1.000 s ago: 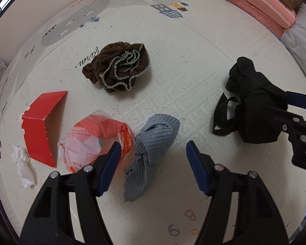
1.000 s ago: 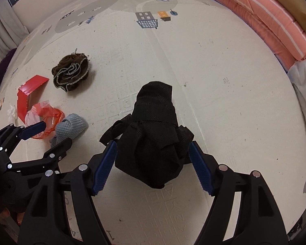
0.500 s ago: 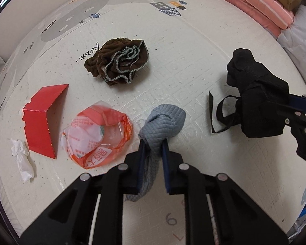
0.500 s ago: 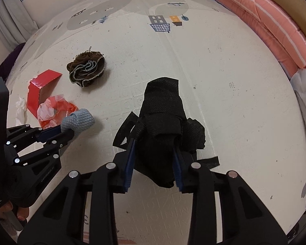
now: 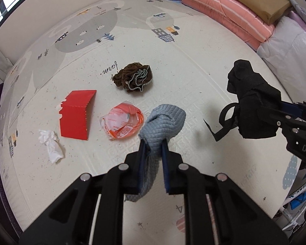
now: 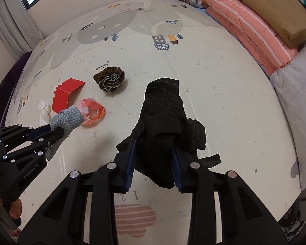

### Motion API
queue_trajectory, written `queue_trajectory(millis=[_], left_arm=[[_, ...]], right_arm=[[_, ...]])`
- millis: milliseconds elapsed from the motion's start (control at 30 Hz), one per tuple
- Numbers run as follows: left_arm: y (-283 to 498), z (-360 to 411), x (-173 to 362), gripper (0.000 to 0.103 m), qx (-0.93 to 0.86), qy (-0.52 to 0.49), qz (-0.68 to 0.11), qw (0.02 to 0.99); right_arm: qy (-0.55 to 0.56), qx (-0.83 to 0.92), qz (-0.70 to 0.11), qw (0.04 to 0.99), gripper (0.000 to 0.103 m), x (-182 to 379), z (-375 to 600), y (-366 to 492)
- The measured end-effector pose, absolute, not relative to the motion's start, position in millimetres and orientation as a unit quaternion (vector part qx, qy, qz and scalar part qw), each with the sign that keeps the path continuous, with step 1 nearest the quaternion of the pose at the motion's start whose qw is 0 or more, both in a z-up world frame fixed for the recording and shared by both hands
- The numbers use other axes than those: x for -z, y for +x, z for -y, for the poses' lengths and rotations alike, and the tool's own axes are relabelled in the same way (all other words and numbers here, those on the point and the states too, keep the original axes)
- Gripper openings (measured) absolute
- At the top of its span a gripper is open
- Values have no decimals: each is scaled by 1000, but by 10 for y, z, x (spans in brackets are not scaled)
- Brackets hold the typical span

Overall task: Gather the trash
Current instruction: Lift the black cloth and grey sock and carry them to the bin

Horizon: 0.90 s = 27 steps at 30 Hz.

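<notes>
My left gripper is shut on a grey quilted cloth and holds it above the play mat. My right gripper is shut on a black fabric bag, also lifted off the mat; the bag shows at the right of the left wrist view. On the mat lie a red cardboard box, an orange plastic wrapper, a crumpled white tissue and a brown bunched cloth.
The patterned play mat covers the floor. Folded pink striped bedding with a brown cushion and a white quilt line the right edge. A window and curtain stand at the far left.
Both grippers closed, the left on the grey cloth and the right on the black bag, and lifted them off the mat.
</notes>
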<state>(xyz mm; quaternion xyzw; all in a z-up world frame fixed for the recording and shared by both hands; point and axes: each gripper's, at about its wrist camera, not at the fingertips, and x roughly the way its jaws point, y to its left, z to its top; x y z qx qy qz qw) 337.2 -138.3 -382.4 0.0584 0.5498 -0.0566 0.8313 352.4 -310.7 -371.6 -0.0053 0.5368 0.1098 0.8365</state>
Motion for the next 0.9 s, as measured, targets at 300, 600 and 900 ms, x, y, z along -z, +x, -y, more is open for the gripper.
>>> queue_trajectory(millis=[300,600,900], left_arm=[[2678,1312,2836,15,93,74,-516,848],[1911,1620,2213,15,186,113,-488,845],[1293,2317,1890,15,293,162,-455,825]], right_arm=[[-7,-90,-503,859,30,2691,3076,2630],[24,-21,-477,878,30,1965,3377,1563],[65,85,-465,879,30,1676,3979,481]])
